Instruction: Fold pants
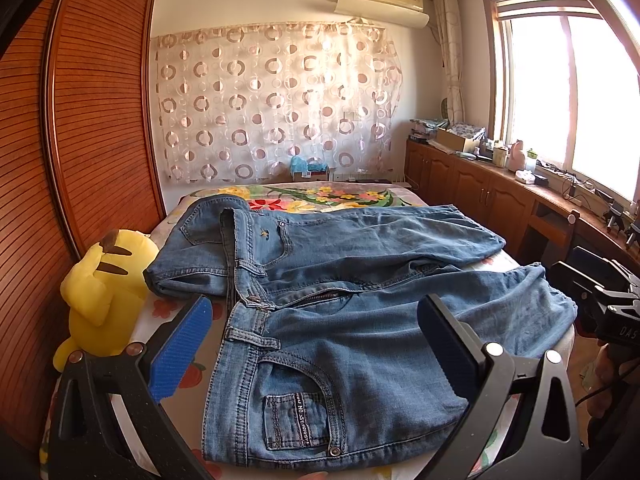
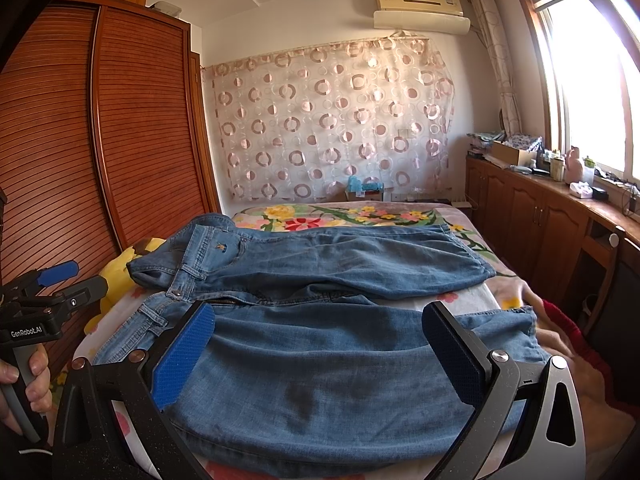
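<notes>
Left wrist view: my left tongs (image 1: pixel 316 336) stand wide open, gripping nothing, hovering above the waistband end of the pants (image 1: pixel 360 312) near the bed's near left corner. Their blue-padded left finger (image 1: pixel 182 350) hangs over bare floral sheet just beside the waistband; the other finger sits over the near leg's thigh. I judge they are held open here to take hold of the waistband for a first fold.

Right wrist view: my right tongs (image 2: pixel 318 352) are likewise spread and empty, poised over the near leg's lower stretch, toward the bed's (image 2: pixel 360 214) near right corner. Both fingers frame denim, apparently clear of it, though contact is hard to judge. This spacing, one tool at each end of the near leg, suits lifting that leg over onto the far one.

Pants: spread flat across the bed, front side up, fly partly unzipped, legs running toward the right edge and slightly apart. No fold looks made yet.

Beyond the waistband, a yellow plush toy (image 1: pixel 102 300) sits at the left edge, beside the wardrobe (image 1: pixel 80 120).
</notes>
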A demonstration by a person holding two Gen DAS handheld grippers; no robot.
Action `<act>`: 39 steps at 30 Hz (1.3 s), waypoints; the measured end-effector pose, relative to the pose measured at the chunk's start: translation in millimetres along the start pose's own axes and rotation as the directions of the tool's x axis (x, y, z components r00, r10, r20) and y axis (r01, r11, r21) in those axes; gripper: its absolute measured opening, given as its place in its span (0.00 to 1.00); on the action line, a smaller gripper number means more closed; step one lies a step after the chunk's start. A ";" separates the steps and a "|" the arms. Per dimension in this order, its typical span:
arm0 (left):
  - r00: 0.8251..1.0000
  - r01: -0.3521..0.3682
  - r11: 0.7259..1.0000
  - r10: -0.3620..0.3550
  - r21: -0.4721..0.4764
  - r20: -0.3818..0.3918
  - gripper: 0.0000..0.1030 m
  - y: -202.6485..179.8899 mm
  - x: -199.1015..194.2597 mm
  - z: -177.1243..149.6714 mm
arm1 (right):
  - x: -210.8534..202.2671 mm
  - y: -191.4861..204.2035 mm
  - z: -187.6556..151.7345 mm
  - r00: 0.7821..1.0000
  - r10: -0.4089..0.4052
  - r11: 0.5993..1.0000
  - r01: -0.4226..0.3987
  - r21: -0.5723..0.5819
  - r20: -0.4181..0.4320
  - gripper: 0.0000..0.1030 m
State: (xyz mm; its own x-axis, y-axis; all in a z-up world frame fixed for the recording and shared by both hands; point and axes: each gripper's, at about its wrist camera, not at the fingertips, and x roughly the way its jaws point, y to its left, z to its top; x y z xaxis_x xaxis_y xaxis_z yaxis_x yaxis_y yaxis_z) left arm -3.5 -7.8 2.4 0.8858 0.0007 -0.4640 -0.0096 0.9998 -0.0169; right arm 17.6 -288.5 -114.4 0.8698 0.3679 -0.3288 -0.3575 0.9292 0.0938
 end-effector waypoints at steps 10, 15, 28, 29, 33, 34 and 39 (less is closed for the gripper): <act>1.000 0.000 1.000 0.000 0.000 0.002 1.00 0.0 -0.3 -0.3 | 0.2 0.1 0.0 1.000 0.000 1.000 0.000 0.000 0.000 1.00; 1.000 0.001 1.000 -0.001 0.000 0.003 1.00 -0.1 -0.4 -0.3 | -0.1 0.0 0.1 1.000 0.000 1.000 0.000 -0.001 0.000 1.00; 1.000 -0.003 1.000 0.003 0.003 -0.011 1.00 0.4 -2.5 11.3 | 2.9 -0.6 -0.8 1.000 0.004 1.000 -0.004 0.001 -0.013 1.00; 1.000 -0.002 1.000 0.002 0.001 -0.016 1.00 1.6 -1.2 11.6 | 4.0 -1.4 -1.2 1.000 0.004 1.000 -0.004 0.002 -0.019 1.00; 0.999 -0.005 1.000 0.005 -0.005 -0.036 1.00 7.3 5.3 11.2 | 7.1 -7.0 -0.8 0.999 0.001 1.000 0.000 0.005 -0.039 1.00; 0.999 -0.008 1.000 0.007 -0.008 -0.043 1.00 9.7 7.5 11.4 | 7.7 -8.5 0.0 0.999 -0.003 1.000 0.003 0.004 -0.042 1.00; 0.998 -0.017 1.000 0.016 -0.021 -0.057 1.00 20.9 15.9 4.8 | 8.6 -10.8 2.6 0.998 -0.015 1.000 0.015 -0.003 -0.058 1.00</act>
State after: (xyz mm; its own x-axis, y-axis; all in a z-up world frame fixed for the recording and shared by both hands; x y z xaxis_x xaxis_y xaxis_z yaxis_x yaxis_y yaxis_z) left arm 12.6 13.3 -1.0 0.8578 0.0151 -0.5138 -0.0341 0.9990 -0.0277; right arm 29.9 -295.3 -115.9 0.8541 0.3508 -0.3841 -0.3452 0.9346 0.0862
